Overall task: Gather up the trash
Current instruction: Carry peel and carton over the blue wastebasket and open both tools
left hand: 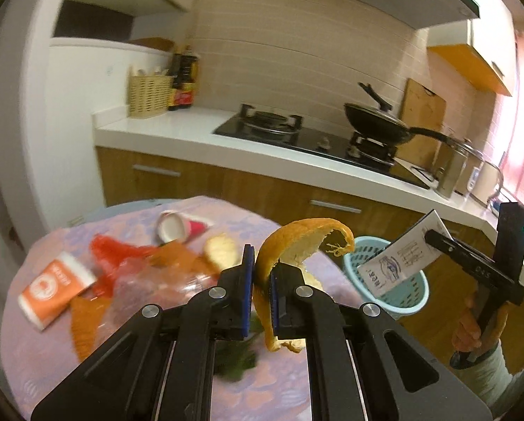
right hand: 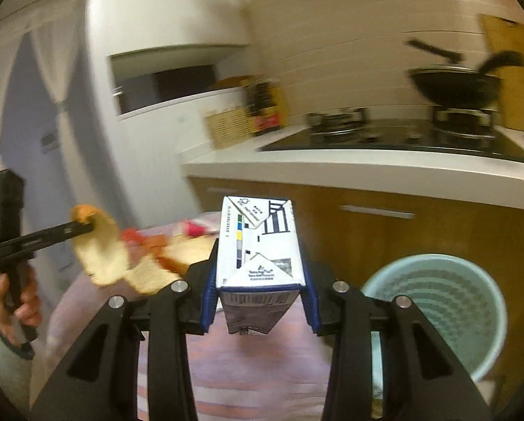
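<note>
The right gripper (right hand: pixel 258 298) is clamped on a small white drink carton (right hand: pixel 258 245), held upright above the table edge with the pale blue wastebasket (right hand: pixel 437 315) just beside it on the floor. The left gripper (left hand: pixel 261 294) has its blue pads pinched on a curled strip of orange peel (left hand: pixel 297 242), lifted clear of the table. Behind it the round table's lilac cloth (left hand: pixel 44 351) carries paper cups, red plastic and more peel, before a white counter (left hand: pixel 163 133) with a black wok (left hand: pixel 377 122).

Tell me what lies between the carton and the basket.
Nothing: in the left wrist view the carton hangs right above the basket rim, only air between.
</note>
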Demonstrator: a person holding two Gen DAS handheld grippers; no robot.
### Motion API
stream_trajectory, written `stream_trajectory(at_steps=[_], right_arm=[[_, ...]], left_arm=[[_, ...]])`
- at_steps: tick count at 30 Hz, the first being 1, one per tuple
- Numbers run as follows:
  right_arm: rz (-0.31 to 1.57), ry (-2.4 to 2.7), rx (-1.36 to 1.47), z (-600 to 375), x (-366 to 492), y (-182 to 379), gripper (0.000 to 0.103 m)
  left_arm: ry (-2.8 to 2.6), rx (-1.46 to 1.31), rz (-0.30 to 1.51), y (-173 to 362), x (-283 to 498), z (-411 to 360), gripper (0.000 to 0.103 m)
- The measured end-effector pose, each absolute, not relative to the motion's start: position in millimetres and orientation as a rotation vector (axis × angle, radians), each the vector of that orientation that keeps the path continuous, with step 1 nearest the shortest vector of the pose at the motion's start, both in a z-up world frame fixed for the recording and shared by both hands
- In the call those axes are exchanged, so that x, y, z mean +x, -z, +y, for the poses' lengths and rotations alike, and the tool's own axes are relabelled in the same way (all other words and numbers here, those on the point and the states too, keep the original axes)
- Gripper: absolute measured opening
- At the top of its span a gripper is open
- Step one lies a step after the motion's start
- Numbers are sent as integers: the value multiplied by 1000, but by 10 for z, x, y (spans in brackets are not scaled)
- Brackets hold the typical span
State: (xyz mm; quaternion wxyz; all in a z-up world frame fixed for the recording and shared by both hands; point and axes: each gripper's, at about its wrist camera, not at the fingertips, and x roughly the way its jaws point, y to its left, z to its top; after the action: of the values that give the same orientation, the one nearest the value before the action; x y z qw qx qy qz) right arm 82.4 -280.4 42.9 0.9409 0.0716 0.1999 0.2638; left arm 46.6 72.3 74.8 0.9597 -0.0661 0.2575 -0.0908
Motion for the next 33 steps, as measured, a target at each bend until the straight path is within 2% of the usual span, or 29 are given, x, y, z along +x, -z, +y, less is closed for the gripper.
stream_trajectory(at_steps=[11, 24, 33], right_arm=[[497, -180, 176, -3731, 1200, 141, 36], [637, -50, 196, -4023, 1613, 654, 36], [788, -59, 165, -4047, 1830, 989, 37]], left_arm=[[352, -80, 585, -543, 1301, -363, 6], [475, -6, 734, 154, 2186, -1747, 6], [475, 55, 848, 603, 2518, -2235, 8]])
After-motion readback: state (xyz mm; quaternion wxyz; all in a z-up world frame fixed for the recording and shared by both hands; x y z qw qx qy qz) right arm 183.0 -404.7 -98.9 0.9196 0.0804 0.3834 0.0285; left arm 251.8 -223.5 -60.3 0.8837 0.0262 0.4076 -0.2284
